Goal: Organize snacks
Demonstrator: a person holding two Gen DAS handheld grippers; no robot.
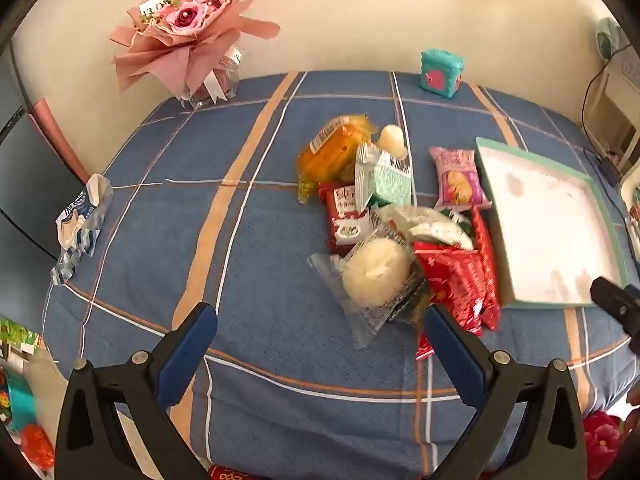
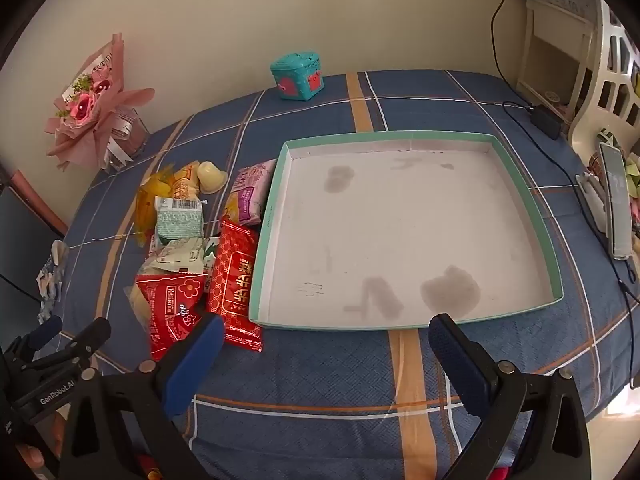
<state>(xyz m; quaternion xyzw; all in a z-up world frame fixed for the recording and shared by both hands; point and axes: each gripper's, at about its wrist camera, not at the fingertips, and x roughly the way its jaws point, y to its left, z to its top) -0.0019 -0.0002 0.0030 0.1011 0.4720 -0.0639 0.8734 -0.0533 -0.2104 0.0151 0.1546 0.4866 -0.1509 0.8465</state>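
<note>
In the left wrist view the tray (image 1: 552, 224) runs off at three o'clock — its right rim is cut away. The print on the red packet (image 2: 236, 280) is too blurred to read, and the white bun's wrapper (image 1: 376, 272) hides the snacks beneath it.

Cream wall (image 2: 360, 12) behind a table under a blue plaid cloth (image 2: 304, 364) with orange and white stripes. Pink wrapped bouquet (image 1: 188, 20) in a glass jar at the wall on the left, teal toy box (image 2: 298, 76) mid-back. White shelf unit (image 2: 560, 52) right, black cable (image 2: 500, 32) hanging. Soft daylight.
</note>
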